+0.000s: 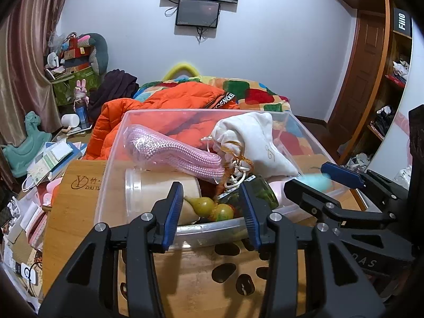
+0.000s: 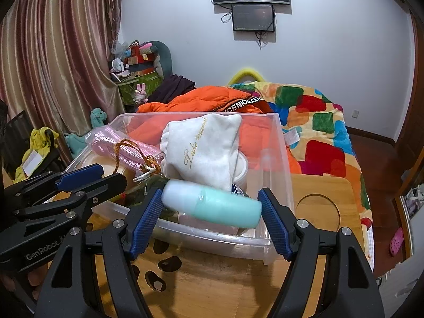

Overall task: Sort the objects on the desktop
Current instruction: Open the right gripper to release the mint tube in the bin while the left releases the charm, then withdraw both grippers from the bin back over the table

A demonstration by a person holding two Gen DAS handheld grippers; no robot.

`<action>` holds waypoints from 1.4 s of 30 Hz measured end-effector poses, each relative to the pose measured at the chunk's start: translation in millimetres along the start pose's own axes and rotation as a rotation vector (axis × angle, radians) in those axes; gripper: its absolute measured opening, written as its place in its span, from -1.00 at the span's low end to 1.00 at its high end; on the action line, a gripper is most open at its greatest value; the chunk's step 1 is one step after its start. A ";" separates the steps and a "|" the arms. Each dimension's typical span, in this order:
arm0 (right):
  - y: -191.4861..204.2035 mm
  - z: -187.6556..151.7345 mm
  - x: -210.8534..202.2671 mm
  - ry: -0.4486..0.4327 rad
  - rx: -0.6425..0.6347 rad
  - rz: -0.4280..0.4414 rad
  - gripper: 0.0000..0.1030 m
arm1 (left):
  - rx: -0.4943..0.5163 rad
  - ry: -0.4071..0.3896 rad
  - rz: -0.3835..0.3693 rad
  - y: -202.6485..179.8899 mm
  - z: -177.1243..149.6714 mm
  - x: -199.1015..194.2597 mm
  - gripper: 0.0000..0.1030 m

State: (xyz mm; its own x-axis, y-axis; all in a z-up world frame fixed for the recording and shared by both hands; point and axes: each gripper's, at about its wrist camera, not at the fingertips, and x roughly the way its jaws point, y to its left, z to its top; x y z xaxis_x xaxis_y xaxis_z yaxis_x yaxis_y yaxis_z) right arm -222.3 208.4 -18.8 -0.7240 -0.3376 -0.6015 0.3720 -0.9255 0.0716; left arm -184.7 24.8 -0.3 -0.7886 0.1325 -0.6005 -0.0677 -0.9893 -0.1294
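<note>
Looking through the left wrist view: the left gripper (image 1: pixel 210 212) hangs at the near rim of the clear bin (image 1: pixel 114 143), its jaws parted with nothing pressed between the pads.
Bin contents, left view: a pink rope bundle (image 1: pixel 172 153) lies over a round lidded tub (image 1: pixel 159 188); a white drawstring pouch (image 1: pixel 251 137) leans at the back right; small gourds (image 1: pixel 212 206) and a green jar (image 1: pixel 265 193) sit low at the front.
Right gripper, left view: the right gripper (image 1: pixel 318 177) shows at the right edge, a blurred mint shape between its blue pads.
Right wrist view, grip: the mint bottle (image 2: pixel 212 204) lies sideways between the blue pads (image 2: pixel 147 212), touching both, so the right gripper is clamped on it.
Bottle position: above the bin's near right corner, just in front of the pouch.
Support: the bin stands on a wooden surface (image 2: pixel 318 206) beside a bed (image 2: pixel 326 132).
Step in hand: judged as placing the bottle into the bin.
Next move calls for: lowering the bottle into the free space at the front right, then spreading the jaws without pushing the pouch; the left gripper stays clear or steadies the rim.
</note>
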 end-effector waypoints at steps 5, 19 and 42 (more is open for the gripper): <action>1.8 -0.4 -4.5 -0.002 -0.006 -0.021 0.44 | -0.003 0.002 -0.008 1.0 -1.1 -3.9 -0.11; 1.2 -3.5 -36.3 -0.041 0.009 -0.063 0.56 | 0.035 -0.060 -0.011 -6.3 -5.5 -39.8 0.25; 25.2 -40.2 -80.2 -0.037 0.007 -0.084 0.77 | 0.075 -0.050 0.074 12.6 -44.9 -82.1 0.83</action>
State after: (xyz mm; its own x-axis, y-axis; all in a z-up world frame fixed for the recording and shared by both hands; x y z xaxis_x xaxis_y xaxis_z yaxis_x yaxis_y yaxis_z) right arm -131.5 219.1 -0.7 -0.7734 -0.2644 -0.5762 0.3048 -0.9520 0.0279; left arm -93.3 4.2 11.9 -0.8225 0.0580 -0.5658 -0.0527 -0.9983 -0.0258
